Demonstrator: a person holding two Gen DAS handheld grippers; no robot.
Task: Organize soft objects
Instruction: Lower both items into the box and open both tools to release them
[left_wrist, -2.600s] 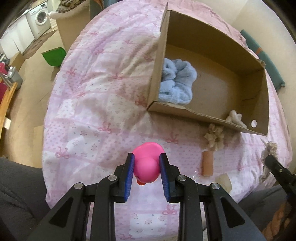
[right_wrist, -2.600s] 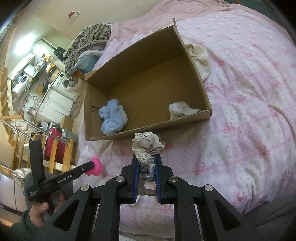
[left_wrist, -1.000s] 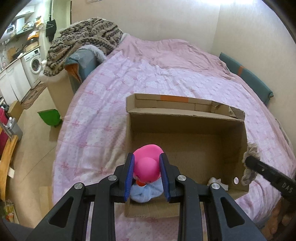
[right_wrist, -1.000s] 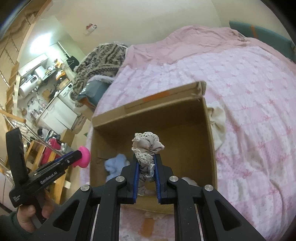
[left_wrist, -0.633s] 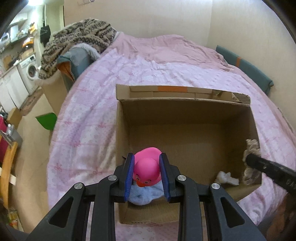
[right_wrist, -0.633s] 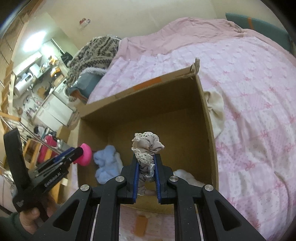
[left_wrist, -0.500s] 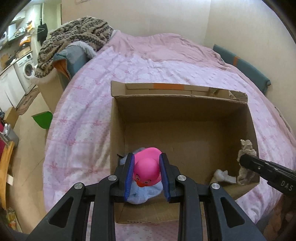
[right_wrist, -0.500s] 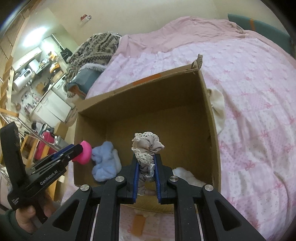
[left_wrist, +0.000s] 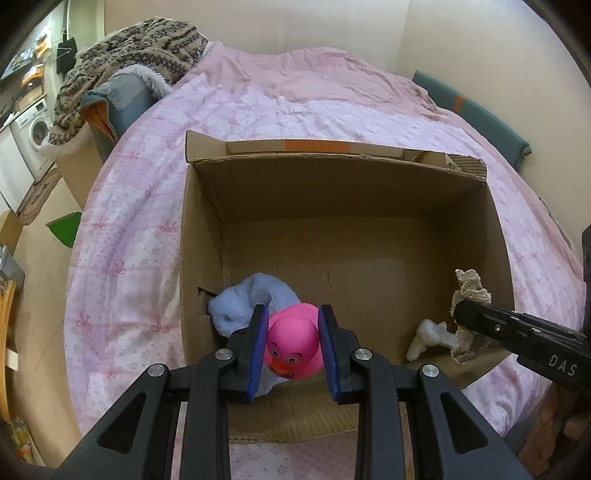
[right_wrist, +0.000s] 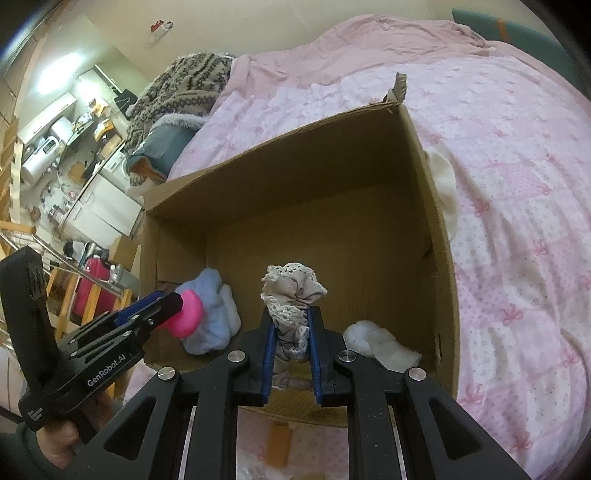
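Pink bedding with a small bow print covers the bed (left_wrist: 122, 229) that carries everything, and off its left edge the floor runs toward a washing machine (left_wrist: 35, 133) and a green dustpan-like piece (left_wrist: 64, 232). At the head of the bed, on the left, a patterned knit blanket (left_wrist: 122, 62) is heaped over a grey-blue cushion (left_wrist: 122, 99). An open cardboard box (left_wrist: 207, 229) sits in the middle of the bed, its far flap marked with an orange strip. Inside, against the left wall, lies a light-blue fluffy cloth (left_wrist: 243, 306). Right over it hangs the left tool (left_wrist: 293, 345), its blue pads pressed on both sides of a pink rubber duck (left_wrist: 293, 347), whose face looks back toward the handle; the duck is just inside the near wall and partly hides the blue cloth. Further right on the box floor, near the front right corner, a small white cloth (right_wrist: 380, 345) lies crumpled. The right tool (right_wrist: 291, 339) is closed down narrowly on a beige lace-trimmed scrunchie (right_wrist: 291, 291), held above the near wall between the blue and white cloths. Outside the box, tucked against its right wall, a cream cloth (right_wrist: 445, 188) rests on the bedding. On the bed in front of the box lies a small tan cardboard tube (right_wrist: 279, 443).
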